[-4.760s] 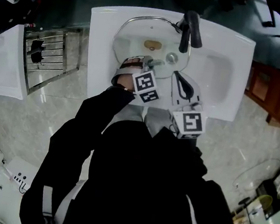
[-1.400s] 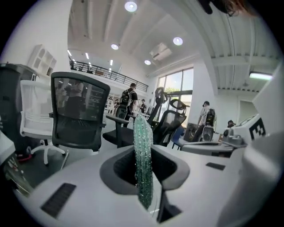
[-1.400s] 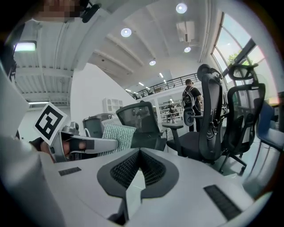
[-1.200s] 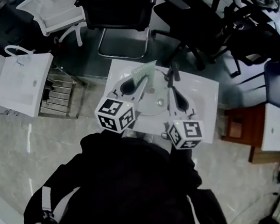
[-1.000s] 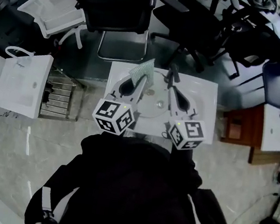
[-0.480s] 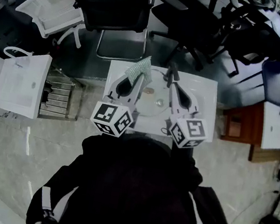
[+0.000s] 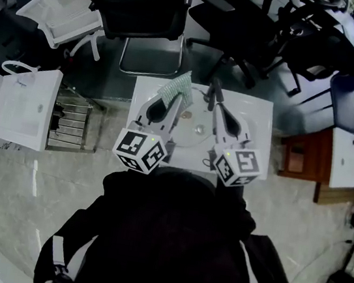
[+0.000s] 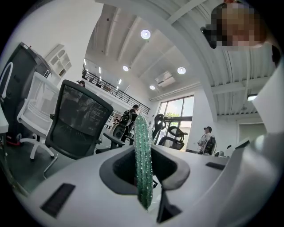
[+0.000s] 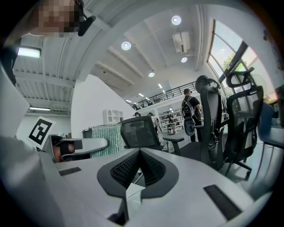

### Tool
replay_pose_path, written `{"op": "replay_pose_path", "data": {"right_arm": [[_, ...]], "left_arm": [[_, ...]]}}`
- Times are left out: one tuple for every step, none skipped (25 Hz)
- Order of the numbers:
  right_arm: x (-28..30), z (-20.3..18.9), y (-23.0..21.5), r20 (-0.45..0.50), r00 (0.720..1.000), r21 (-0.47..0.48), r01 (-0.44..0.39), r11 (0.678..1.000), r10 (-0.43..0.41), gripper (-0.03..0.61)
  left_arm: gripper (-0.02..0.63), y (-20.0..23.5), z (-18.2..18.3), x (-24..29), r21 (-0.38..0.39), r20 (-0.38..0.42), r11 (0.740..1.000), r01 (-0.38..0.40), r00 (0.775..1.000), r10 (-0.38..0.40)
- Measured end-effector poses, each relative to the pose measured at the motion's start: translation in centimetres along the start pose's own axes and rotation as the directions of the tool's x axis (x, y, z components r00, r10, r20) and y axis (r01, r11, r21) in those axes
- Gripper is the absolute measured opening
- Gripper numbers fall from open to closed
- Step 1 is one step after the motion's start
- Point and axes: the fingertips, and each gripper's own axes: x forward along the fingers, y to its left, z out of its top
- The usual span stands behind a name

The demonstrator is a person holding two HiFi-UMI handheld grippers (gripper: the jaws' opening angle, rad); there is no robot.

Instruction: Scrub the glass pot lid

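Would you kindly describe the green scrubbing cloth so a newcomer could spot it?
Start at the white rectangular washbasin before the person. Over its far left corner, the left tool grips a thin, sparkly green scrubbing cloth, the only green thing there.

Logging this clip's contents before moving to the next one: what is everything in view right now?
sink: one, white, centre, under both grippers
faucet: one, black, at the sink's back rim
scrub pad: one, green, upright between the left gripper's jaws
glass pot lid: none that I can make out
office chairs: several, black, beyond the sink
wire rack: one, metal, left of the sink
cabinet: one, brown, right of the sink
people: at least two, far back in the hall
left gripper: grey, shut on the scrub pad, over the sink
right gripper: grey, jaws together, nothing between them
person's jacket: black, bottom of the head view
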Motion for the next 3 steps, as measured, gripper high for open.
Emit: {"op": "replay_pose_path", "data": {"right_arm": [[0.03,-0.04,-0.15,0.001,1.0,-0.002,-0.002,1.0,0.002,-0.012],[0.06,-0.08,-0.32,0.002,1.0,-0.004,-0.003,1.0,0.003,-0.011],[0.08,-0.12,-0.49,0.002,1.0,-0.005,-0.004,1.0,0.004,-0.012]], "left_arm": [[0.069,-0.07,-0.01,0.1,0.004,0.0,1.0,0.001,1.0,-0.001],[0.069,-0.15,-0.03,0.21,0.007,0.0,1.0,0.001,1.0,-0.001],[0.069,-0.24,-0.06,0.33,0.011,0.0,1.0,0.002,1.0,-0.002]]}}
